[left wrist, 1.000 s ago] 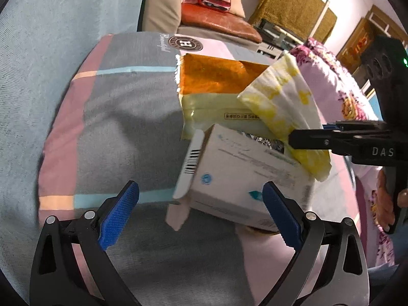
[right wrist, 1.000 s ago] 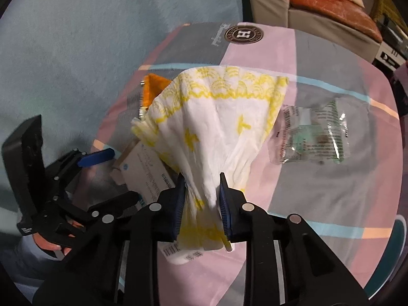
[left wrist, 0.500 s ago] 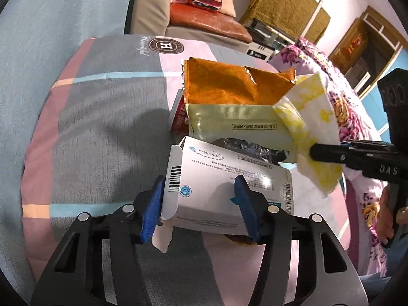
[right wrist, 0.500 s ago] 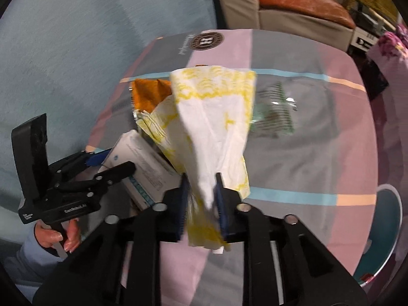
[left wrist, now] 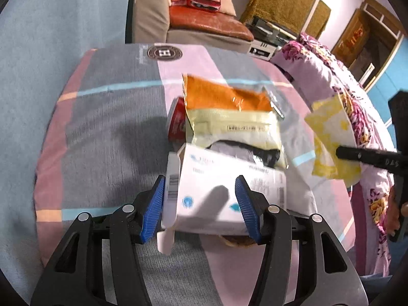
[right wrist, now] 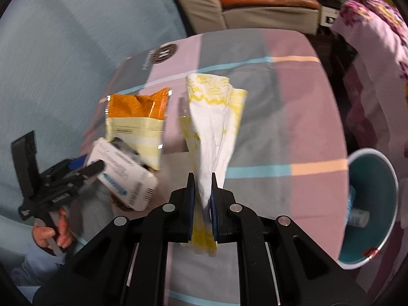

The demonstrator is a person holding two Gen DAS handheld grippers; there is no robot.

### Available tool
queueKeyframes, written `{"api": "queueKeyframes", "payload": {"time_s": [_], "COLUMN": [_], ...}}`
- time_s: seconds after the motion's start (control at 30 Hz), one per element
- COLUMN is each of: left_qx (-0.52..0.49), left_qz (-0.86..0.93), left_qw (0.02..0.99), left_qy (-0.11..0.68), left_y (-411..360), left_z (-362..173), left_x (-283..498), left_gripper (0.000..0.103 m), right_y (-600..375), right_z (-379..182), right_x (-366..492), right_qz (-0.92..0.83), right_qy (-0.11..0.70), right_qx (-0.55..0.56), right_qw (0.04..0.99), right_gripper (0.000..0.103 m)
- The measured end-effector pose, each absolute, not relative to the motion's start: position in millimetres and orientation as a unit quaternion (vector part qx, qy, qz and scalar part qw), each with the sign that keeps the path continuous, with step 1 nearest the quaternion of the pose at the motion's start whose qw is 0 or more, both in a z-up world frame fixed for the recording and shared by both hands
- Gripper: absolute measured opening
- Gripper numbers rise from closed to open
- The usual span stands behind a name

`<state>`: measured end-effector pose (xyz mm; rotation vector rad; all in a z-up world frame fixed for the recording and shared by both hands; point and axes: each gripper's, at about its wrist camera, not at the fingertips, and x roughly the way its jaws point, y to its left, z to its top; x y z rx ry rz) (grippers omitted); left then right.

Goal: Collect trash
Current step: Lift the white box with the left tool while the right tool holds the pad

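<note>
My left gripper is shut on a white cardboard box and holds it a little above the patchwork table. Its blue pads press both sides of the box. Behind the box lie an orange and cream snack bag and a red can. My right gripper is shut on a white and yellow tissue that hangs upward between its jaws. In the right wrist view, the left gripper with the box sits at the left, beside the snack bag.
A teal bin with a white rim stands at the table's right edge and holds some trash. A sofa with an orange cushion is beyond the table. A floral bedcover lies to the right. A hand grips the left tool's handle.
The left jaws closed on the white box and raised it slightly. The right gripper carried the tissue to the right, away from the pile, and the teal bin came into its view.
</note>
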<state>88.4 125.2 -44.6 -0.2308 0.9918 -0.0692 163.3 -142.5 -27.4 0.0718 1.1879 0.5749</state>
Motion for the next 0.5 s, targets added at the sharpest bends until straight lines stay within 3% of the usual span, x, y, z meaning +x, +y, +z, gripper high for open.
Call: {"api": "queueKeyframes", "payload": {"time_s": [0.2,0.37,0.5], "left_qx": [-0.094,-0.038,-0.027], "left_qz": [-0.047,-0.066,-0.076], "left_qw": [0.878,0.888,0.890], "left_qy": [0.467,0.454,0.449], "left_y": [101,55,33], "left_z": [-25,-8,-4], "left_x": [92,94,100], "left_gripper": [0.062,0.075,0.076], "right_y": [-169,-196,-218], "right_z": [-33,-29,-28], "right_x": [164,156,147], "right_qz": [0.247,0.237,0.231], "right_qy": [0.555,0.548,0.545], "right_qx": [0.057,0.068,0.078], "right_qw": [0.792,0.799,0.802], "right_gripper": [0.010,0.010,0.010]}}
